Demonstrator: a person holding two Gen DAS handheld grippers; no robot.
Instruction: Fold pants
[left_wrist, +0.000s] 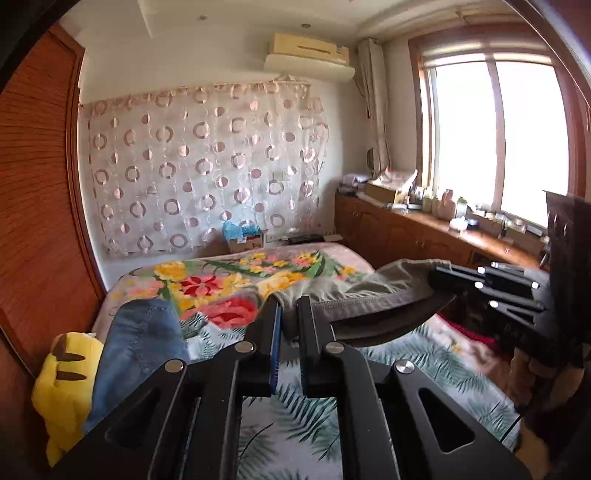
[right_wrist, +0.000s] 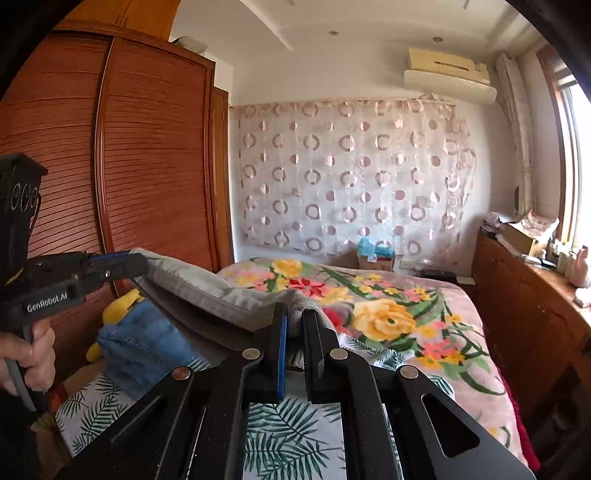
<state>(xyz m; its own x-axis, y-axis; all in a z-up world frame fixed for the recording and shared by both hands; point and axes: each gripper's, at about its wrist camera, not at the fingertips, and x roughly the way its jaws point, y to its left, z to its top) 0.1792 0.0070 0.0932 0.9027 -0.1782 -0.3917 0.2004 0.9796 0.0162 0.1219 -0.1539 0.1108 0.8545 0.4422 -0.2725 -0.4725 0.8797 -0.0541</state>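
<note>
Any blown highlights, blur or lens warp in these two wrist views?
Left wrist view: window blown out to white, wardrobe bowed by the fisheye, right gripper at the frame edge soft and dark. Right wrist view: window only a bright strip, light more even, bed sharp, frame corners black.

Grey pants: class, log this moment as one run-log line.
left gripper shut on grey pants | right gripper likewise | pants above bed

Folded jeans (left_wrist: 136, 343) and yellow plush (left_wrist: 62, 384) crowd bed's left edge.
</note>
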